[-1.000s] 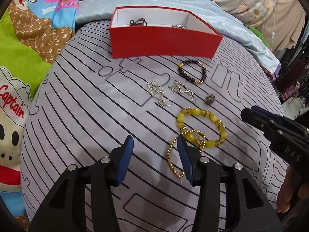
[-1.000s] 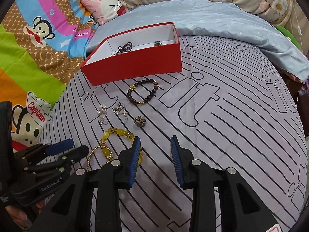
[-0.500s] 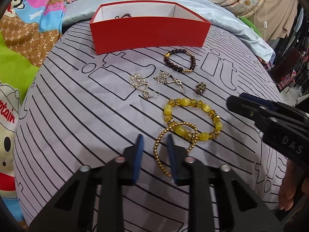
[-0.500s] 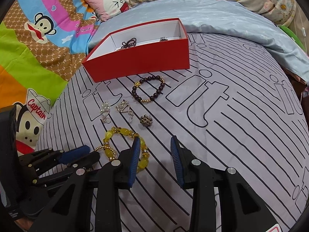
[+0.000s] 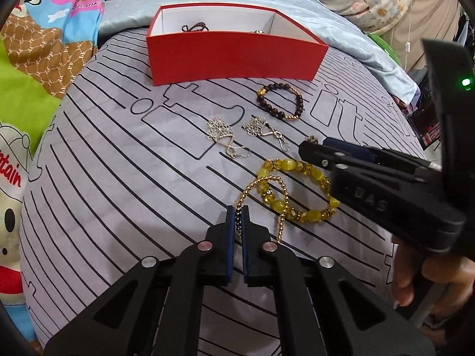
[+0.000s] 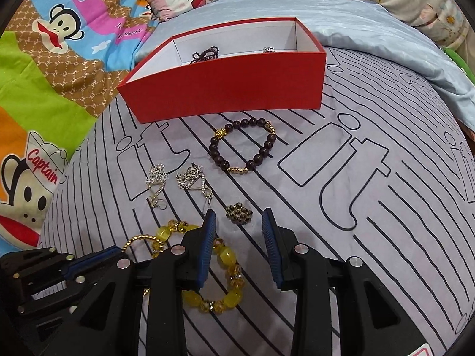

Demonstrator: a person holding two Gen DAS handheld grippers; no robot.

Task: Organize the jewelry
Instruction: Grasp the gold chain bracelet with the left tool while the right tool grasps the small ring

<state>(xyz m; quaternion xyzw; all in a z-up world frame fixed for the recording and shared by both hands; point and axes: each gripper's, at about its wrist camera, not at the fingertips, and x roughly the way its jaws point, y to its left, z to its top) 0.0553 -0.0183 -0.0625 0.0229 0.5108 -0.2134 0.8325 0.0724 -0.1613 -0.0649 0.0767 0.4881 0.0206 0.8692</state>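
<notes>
Left wrist: left hand-held gripper has just closed, apparently pinching the gold bead bracelet at its near edge.

bed with cartoon blanket

Open red cardboard box, white inside, stands at far side of grey striped bed cover; dark beaded string and small silver piece lie in it. Dark-bead bracelet with gold spacers flat just before box. Two silver flower earrings side by side nearer. Small dark flower brooch right of them. Yellow bead bracelet flat, nearest; thin gold bead bracelet overlaps it, near end pinched between jaws.
</notes>
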